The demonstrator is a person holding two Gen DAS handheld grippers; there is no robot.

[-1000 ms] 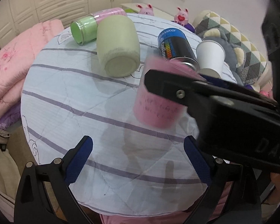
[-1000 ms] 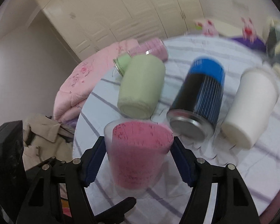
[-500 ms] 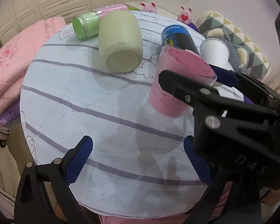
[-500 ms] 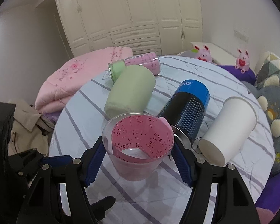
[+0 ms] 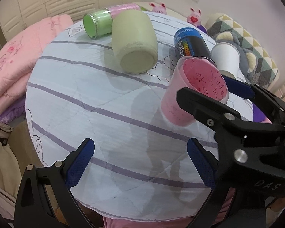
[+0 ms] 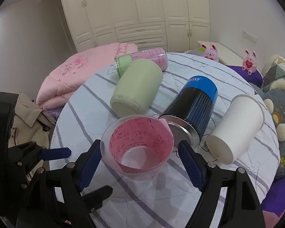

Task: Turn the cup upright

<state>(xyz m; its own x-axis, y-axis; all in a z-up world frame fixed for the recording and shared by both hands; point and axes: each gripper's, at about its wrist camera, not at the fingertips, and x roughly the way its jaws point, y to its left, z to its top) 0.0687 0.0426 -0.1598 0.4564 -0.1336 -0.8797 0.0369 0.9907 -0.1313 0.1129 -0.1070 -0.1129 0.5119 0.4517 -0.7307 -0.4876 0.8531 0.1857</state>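
Observation:
A clear plastic cup lined with pink paper [image 6: 137, 148] stands mouth up on the round striped table [image 6: 190, 70], slightly tilted in the left wrist view [image 5: 191, 93]. My right gripper [image 6: 140, 165] has its jaws on either side of the cup, the left pad at the rim and a small gap at the right pad. The right gripper also shows in the left wrist view [image 5: 216, 96], astride the cup. My left gripper [image 5: 140, 163] is open and empty over the table's near edge.
Lying on their sides behind the pink cup: a pale green cup [image 6: 136, 89], a green and pink glass jar [image 6: 142, 58], a blue and black can [image 6: 193, 110] and a white paper cup [image 6: 235, 127]. Pink quilt [image 6: 85, 70] left, plush toys right.
The right gripper turned the pink cup from tilted to mouth up and lowered it onto the table. Its jaws have widened slightly. The left gripper stayed put.

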